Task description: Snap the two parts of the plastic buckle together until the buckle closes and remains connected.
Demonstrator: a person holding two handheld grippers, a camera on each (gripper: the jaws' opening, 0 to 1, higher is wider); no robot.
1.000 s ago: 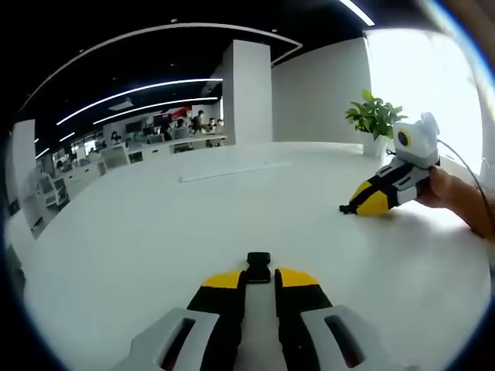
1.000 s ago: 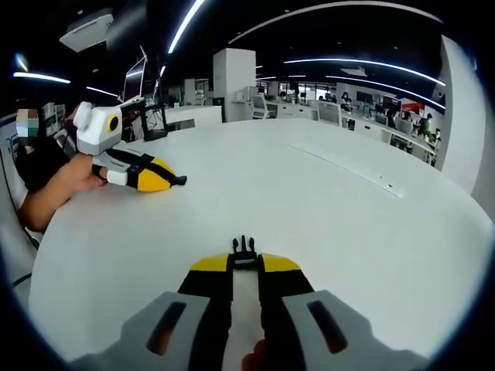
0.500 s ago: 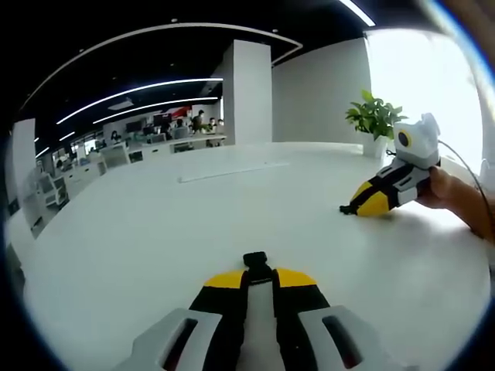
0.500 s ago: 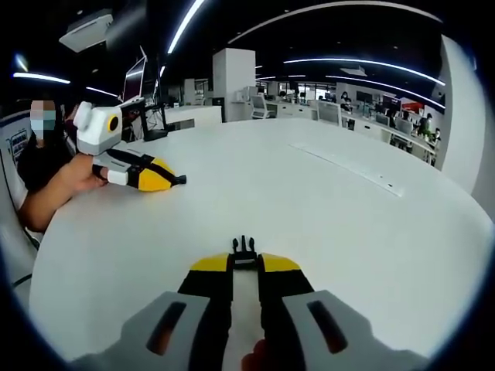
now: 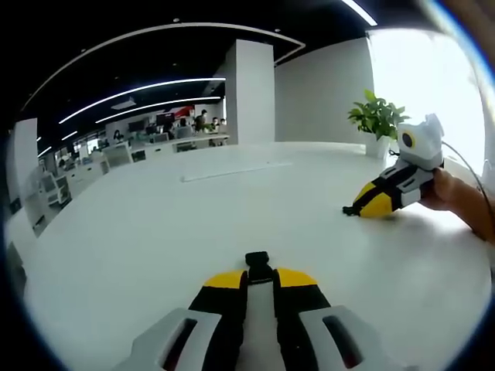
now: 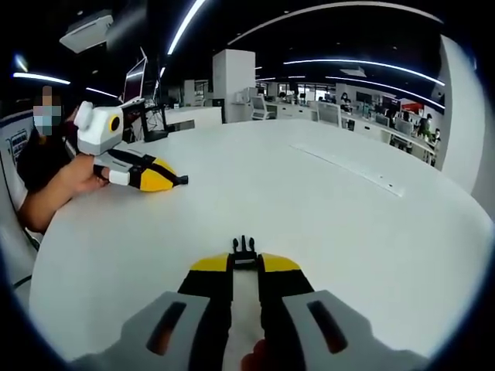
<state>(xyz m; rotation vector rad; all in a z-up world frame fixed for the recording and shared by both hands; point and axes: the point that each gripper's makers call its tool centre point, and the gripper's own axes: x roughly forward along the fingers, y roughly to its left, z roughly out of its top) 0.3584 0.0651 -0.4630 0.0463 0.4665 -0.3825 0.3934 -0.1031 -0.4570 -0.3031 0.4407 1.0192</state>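
Buckle, two small, light, stiff black halves: socket (image 5: 257,265) pinched at its rear by left gripper (image 5: 260,280), prongs (image 6: 244,249) by right gripper (image 6: 245,267), both above surface (image 6: 325,209), well apart; likely slippery.

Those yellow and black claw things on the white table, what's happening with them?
A person holds a handheld gripper in each hand. The left gripper pinches one black buckle part, the socket half. The right gripper pinches the pronged half. Both rest low over the white table, far apart, so the buckle is not yet joined.
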